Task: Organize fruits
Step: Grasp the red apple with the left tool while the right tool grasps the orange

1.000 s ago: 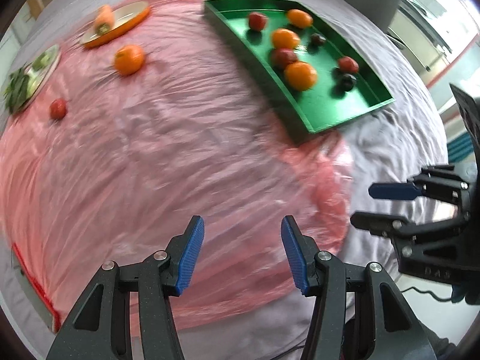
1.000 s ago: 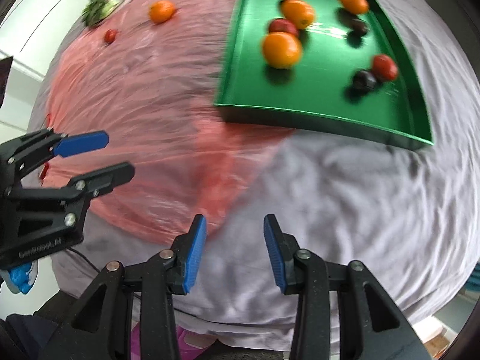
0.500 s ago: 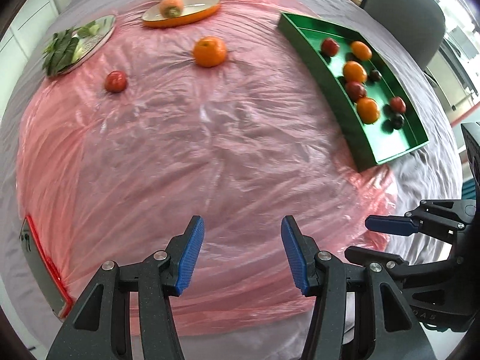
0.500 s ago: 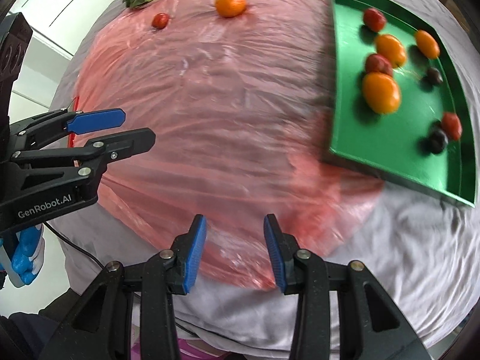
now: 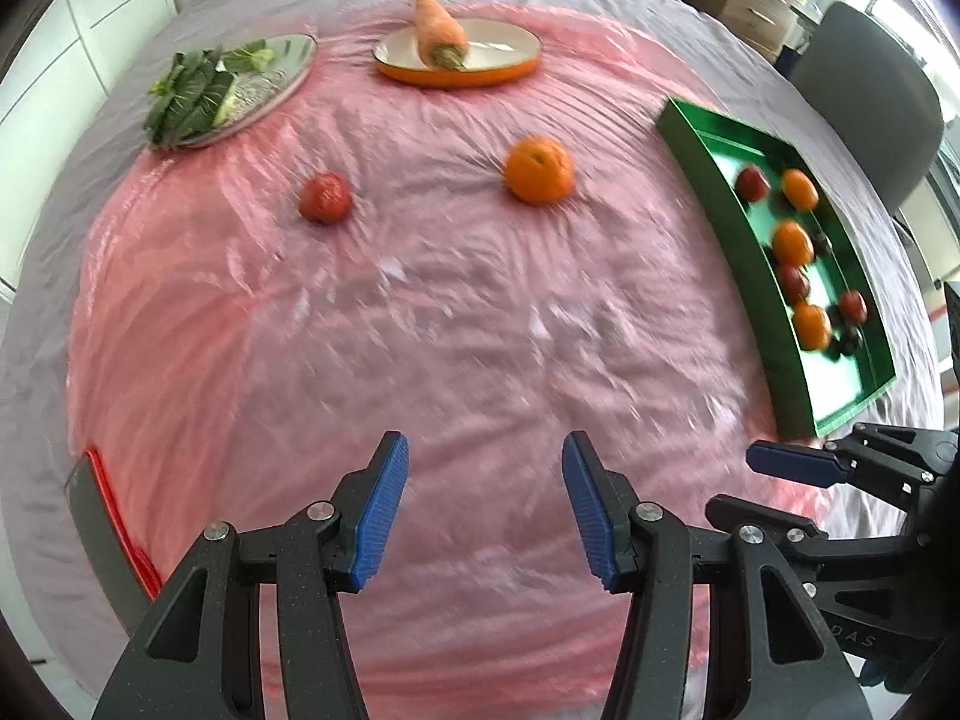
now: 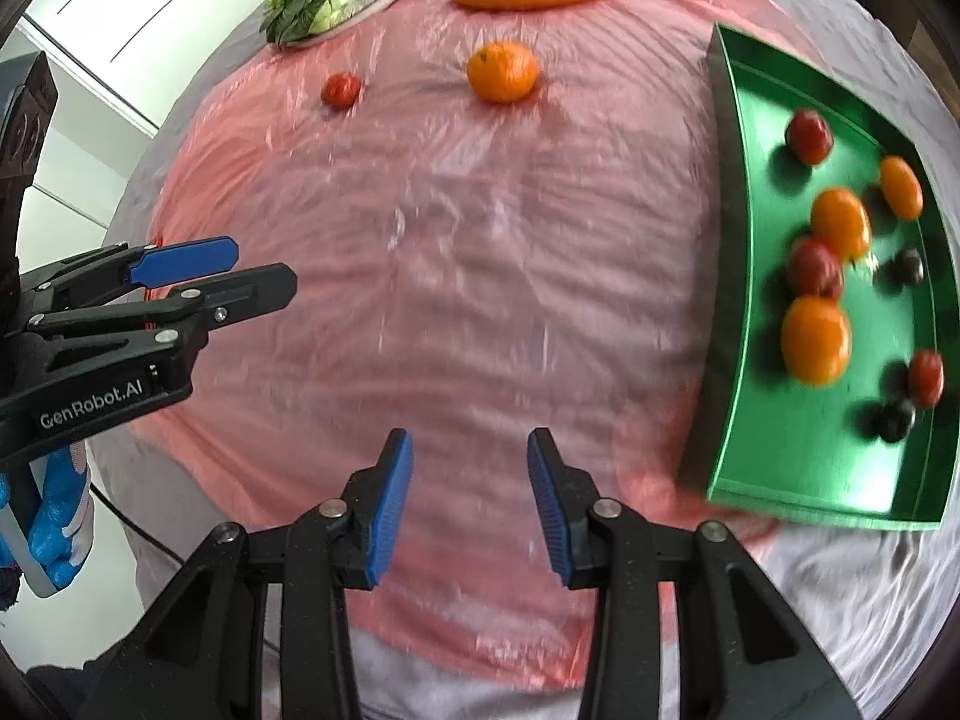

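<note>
Your green tray (image 6: 729, 312) sits at the right edge of the pink plastic sheet (image 5: 456, 324), and it holds three oranges, three red fruits and two small dark ones, all lying loose on its floor. One orange (image 5: 538, 168) and one red fruit (image 5: 324, 197) lie outside it on the sheet, well apart from each other and from the tray. At the far side, your orange-rimmed oval dish (image 5: 480, 63) carries a single carrot (image 5: 441, 30), and the silver plate (image 5: 282, 69) to its left carries leafy greens (image 5: 186, 99). Your left gripper (image 5: 483, 504) hangs released over bare sheet with nothing between its blue pads. Your right gripper (image 6: 470, 495) is likewise released and empty, near the tray's near corner.
</note>
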Demonstrator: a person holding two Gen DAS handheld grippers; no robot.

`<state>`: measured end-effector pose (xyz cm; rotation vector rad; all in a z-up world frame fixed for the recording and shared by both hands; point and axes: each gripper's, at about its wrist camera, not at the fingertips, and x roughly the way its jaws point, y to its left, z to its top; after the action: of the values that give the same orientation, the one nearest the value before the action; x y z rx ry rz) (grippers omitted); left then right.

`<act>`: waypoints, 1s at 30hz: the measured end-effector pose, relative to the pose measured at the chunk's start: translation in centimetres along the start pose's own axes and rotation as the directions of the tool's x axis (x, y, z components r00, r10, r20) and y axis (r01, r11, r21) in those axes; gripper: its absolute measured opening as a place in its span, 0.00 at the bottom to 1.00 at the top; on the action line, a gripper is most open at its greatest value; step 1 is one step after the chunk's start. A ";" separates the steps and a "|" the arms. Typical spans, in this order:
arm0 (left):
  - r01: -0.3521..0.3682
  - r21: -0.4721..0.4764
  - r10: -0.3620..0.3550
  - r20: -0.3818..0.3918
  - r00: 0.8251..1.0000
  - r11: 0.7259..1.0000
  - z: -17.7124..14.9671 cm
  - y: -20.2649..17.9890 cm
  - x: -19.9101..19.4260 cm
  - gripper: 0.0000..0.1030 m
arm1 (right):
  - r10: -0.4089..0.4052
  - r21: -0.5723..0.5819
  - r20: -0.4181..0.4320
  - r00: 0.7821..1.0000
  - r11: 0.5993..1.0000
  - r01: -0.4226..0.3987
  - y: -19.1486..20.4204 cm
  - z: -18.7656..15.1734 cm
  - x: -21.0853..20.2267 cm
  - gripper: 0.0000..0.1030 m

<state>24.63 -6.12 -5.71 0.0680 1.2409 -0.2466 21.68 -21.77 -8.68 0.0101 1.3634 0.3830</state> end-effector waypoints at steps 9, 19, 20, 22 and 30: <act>-0.027 -0.057 0.029 0.035 0.999 0.998 2.9 2.7 0.7 0.46 | 0.000 -0.017 0.047 0.999 1.000 0.000 0.0 3.5 0.5 0.60; -0.044 -0.140 0.054 0.068 0.996 0.989 5.4 5.7 2.1 0.46 | -0.017 -0.052 0.144 0.989 0.998 0.025 -0.7 9.3 0.6 0.60; -0.046 -0.144 0.057 0.071 0.996 0.989 5.6 5.9 2.2 0.46 | -0.018 -0.053 0.152 0.988 0.998 0.026 -0.8 9.9 0.6 0.60; -0.054 -0.157 0.067 0.080 0.995 0.986 6.3 6.4 2.6 0.46 | -0.017 -0.051 0.173 0.985 0.998 0.026 -1.2 11.2 0.6 0.60; -0.067 -0.250 0.095 0.102 0.990 0.966 8.7 9.2 3.9 0.46 | -0.001 -0.015 0.212 0.977 1.000 0.004 -2.1 14.7 1.8 0.60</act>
<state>35.89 0.64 -7.30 -0.1084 1.1442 -0.0236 36.51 -20.10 -7.74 0.0360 1.1492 0.3794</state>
